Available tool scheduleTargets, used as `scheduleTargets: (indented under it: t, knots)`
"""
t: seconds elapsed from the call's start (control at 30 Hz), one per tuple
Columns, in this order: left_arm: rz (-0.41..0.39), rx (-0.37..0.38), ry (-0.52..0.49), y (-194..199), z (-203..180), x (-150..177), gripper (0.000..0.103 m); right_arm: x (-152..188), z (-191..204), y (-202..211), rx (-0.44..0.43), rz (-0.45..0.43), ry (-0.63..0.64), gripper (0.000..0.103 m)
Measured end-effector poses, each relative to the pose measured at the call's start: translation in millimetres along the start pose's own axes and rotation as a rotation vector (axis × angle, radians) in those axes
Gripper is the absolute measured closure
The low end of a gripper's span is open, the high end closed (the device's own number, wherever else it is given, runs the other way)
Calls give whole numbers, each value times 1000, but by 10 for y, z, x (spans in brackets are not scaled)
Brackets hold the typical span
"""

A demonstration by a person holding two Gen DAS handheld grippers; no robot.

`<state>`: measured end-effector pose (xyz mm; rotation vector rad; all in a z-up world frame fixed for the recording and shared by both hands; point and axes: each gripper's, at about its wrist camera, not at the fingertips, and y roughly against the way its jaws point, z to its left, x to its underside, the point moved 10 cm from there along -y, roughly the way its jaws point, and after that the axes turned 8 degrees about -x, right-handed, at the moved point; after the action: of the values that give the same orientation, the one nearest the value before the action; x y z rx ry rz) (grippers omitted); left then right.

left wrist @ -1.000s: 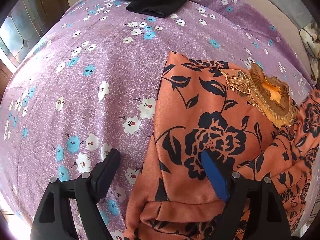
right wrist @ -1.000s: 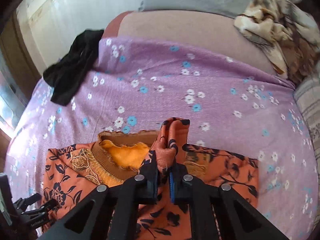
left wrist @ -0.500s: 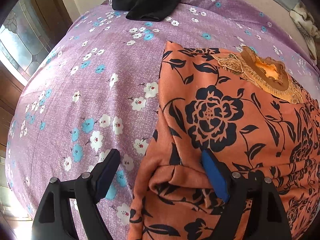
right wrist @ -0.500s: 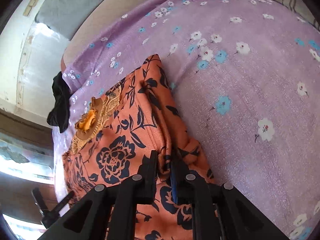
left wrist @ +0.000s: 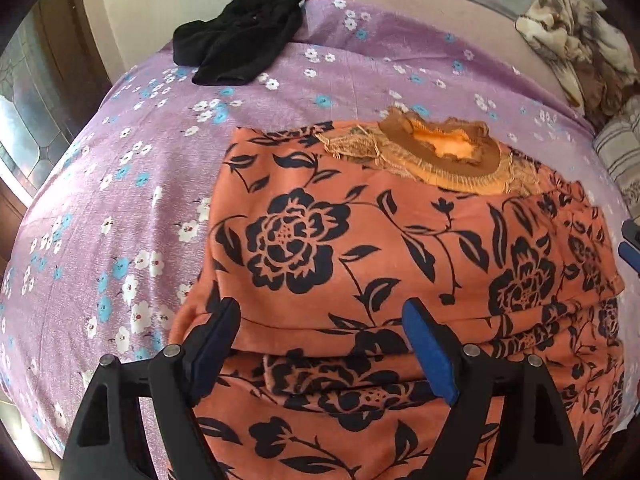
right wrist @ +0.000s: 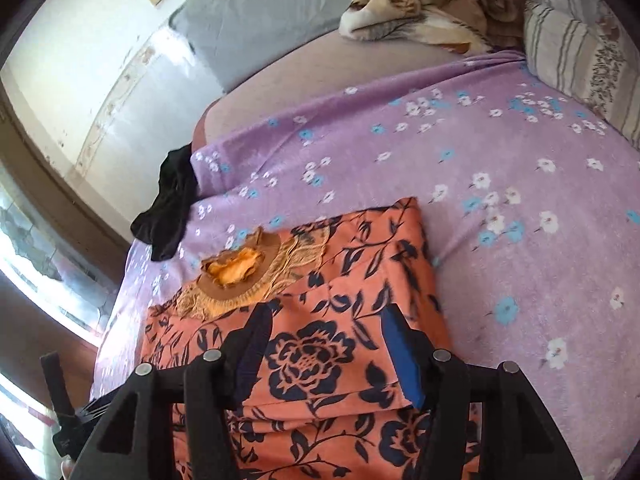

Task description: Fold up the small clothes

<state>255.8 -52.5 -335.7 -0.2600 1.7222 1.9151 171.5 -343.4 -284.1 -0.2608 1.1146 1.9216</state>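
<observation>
You are hovering both tools over the orange floral garment, which is lying folded on the purple bedspread. The left gripper is standing wide apart, empty; the right gripper is opening, its pads clear of the cloth. The fabric looks light, soft and floppy, so it is probably best pinched at the near folded hem. Open bedspread is waiting to the right; a black garment is lying well apart.

Both wrist views look steeply down, close, sharing the orange garment.
</observation>
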Motion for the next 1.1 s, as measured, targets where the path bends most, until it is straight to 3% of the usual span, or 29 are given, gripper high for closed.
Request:
scheduleTargets:
  t: [0.07,0.17,0.2,0.27,0.37,0.47,0.53,0.67,0.73,0.8,0.87,0.97,1.03,1.1]
  knots:
    - [67,-35,-44,-142,-61,106,19,158,21,-155,11,77,6,43]
    - [58,-30,-55,-150,-56,66,19,441,-173,-371,99,240,-20,43]
    - [56,-14,-49,-151,-63,50,19,478,-228,-393,94,257,-45,45]
    - [33,15,-17,-118,-39,3,19,375,-236,-328,58,214,-91,45]
    - [-28,62,19,0,-39,-101,19,83,-235,-174,43,82,-80,45]
    - [-41,100,40,7,-103,-169,19,-65,-284,-211,21,48,-104,43]
    - [-25,116,49,-56,-157,-199,19,-68,-367,-307,19,58,-147,43]
    - [58,56,50,-322,-163,-168,19,4,-547,-496,45,108,-207,43]
    - [39,38,49,-299,-168,-188,17,-16,-518,-463,48,98,-203,43]
    - [33,74,52,-252,-219,-197,17,-16,-408,-423,28,89,-172,42]
    - [25,111,63,-205,-263,-209,17,29,-182,-450,-52,107,-123,43]
    - [9,105,40,-190,-320,-219,17,182,207,-571,-132,158,-11,46]
    - [34,78,5,-266,-367,-175,17,334,386,-694,-131,203,68,57]
    - [35,29,-47,-304,-407,-148,16,548,360,-872,-49,283,118,58]
